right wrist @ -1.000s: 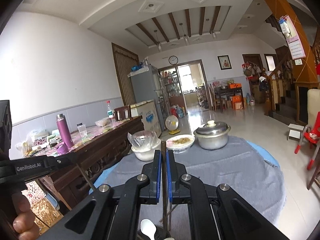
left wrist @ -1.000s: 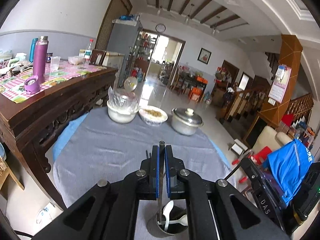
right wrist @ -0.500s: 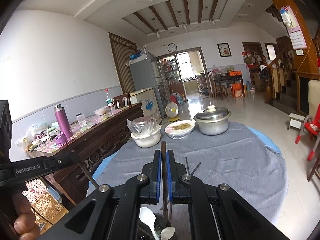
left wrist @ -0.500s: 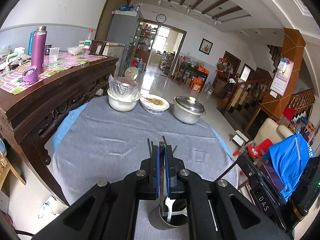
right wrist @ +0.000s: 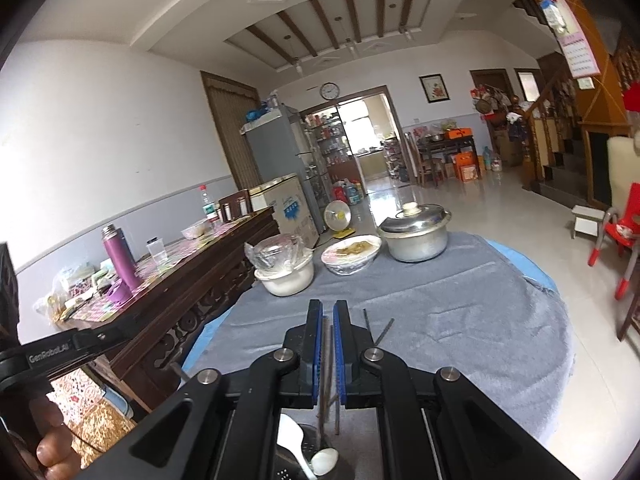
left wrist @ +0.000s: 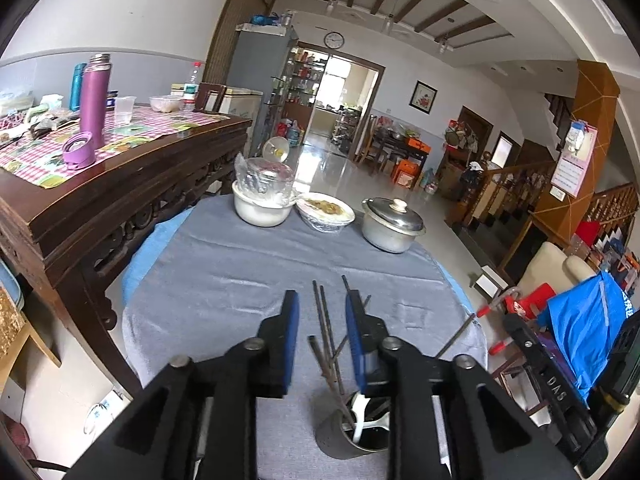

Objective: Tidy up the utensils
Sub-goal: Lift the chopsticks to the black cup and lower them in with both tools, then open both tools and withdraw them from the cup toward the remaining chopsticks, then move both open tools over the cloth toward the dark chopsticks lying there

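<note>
**Fingers part over the holder**

Left gripper (left wrist: 322, 312) is opening, its pads clear of the chopsticks (left wrist: 325, 336) standing in the metal holder (left wrist: 340, 438). Right gripper (right wrist: 327, 322) is closed on a chopstick (right wrist: 329, 364) over the same holder.

Best to lower it straight in before letting go. Grey tablecloth (left wrist: 224, 276), bowls and pot (left wrist: 390, 226) beyond; sideboard left.

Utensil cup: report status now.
Left hand-held gripper opening, chopsticks loose between its pads. Right hand-held gripper shut on a chopstick. Utensil cup holds chopsticks, white spoons. Nothing blocking.
</note>
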Demonstrator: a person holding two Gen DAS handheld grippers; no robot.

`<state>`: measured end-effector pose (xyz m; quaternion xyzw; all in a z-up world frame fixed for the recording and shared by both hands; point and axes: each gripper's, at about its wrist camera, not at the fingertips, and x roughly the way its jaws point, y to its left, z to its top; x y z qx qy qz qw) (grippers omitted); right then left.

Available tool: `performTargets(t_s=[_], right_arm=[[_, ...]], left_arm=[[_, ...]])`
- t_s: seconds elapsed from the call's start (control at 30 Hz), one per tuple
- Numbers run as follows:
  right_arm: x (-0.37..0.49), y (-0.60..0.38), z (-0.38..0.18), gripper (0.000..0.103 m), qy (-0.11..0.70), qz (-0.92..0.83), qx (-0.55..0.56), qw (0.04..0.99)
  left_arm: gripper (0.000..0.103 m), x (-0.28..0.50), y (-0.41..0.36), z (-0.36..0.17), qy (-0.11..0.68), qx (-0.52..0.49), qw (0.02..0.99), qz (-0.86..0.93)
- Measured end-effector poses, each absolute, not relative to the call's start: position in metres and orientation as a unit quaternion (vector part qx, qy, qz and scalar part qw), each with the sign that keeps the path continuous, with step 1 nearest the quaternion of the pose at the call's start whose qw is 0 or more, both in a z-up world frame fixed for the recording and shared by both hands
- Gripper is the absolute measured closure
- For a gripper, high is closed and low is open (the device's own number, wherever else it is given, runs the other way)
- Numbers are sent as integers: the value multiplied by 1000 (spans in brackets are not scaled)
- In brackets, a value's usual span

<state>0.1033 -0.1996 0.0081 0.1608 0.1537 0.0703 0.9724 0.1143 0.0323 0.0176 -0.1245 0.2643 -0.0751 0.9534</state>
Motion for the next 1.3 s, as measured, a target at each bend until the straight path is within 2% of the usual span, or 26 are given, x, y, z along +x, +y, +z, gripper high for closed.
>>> performTargets(t_s=[0.27,0.33,0.4,0.43,0.83,1.3], right_arm=[[104,-227,-8,89,181,49,194,963],[102,-233,-15,71,189,37,192,962],[98,-239,-20,60,190,27,190,963],[95,-241,-22,59,189,22,190,963],[85,-258,-37,59,199,-3,192,961],[90,-264,-53,59,230,-1,217,949]], left_arm=[[58,109,51,14,266,-129,954,-46],[50,104,53,14,263,-124,956,-39],[46,99,54,14,258,-117,958,-32],[45,96,54,13,255,-112,960,-29],[36,87,46,13,245,-78,966,-1],[35,84,58,-2,247,-31,965,81]])
